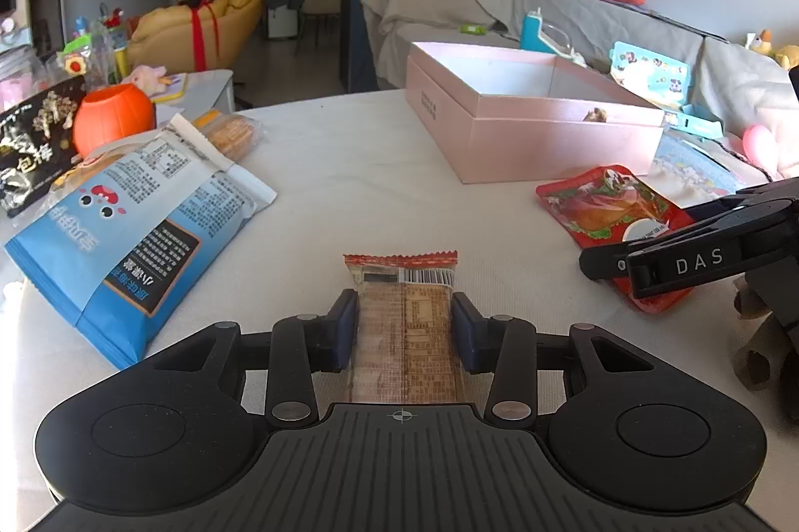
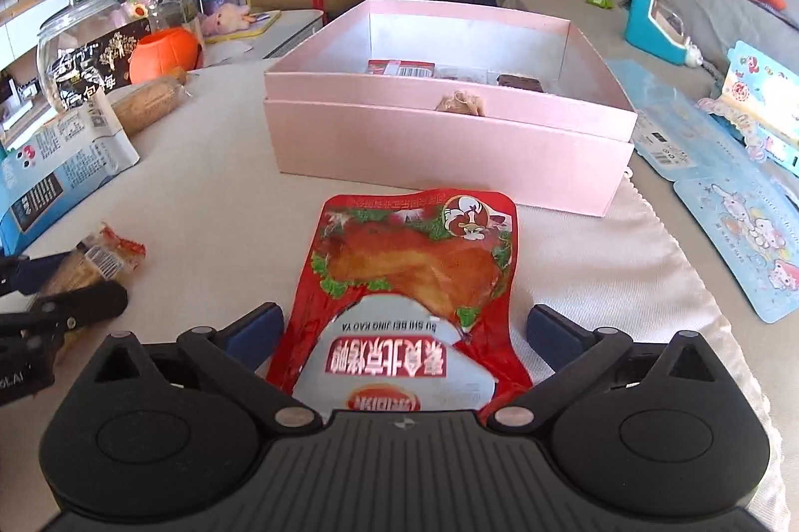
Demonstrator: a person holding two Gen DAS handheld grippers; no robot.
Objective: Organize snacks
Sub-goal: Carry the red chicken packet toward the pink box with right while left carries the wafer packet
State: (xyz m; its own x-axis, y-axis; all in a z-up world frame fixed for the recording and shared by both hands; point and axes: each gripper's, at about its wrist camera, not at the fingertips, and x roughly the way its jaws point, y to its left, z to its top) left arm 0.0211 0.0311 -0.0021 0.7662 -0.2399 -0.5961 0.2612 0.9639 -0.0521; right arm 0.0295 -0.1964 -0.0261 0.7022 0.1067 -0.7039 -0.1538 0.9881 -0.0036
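Left gripper (image 1: 404, 322): pads clamped on slim cracker packet (image 1: 405, 317)
Right gripper (image 2: 404, 327): fingers spread around red duck pouch (image 2: 414, 282), not touching
Advice: close squarely, then lift over pink box (image 2: 449, 152) wall

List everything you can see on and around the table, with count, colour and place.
pink box: one, open, far middle of table, a few small packets inside
red roast-duck pouch: one, red, between right gripper's fingers
small snack bar: one, brown with red end, between left gripper's pads
blue snack bag: one, blue and white, table's left
black bag: one, black, far left
orange pumpkin pot: one, far left
glass jar: one, clear, far left
left gripper: black, pads against the bar
right gripper: black, open
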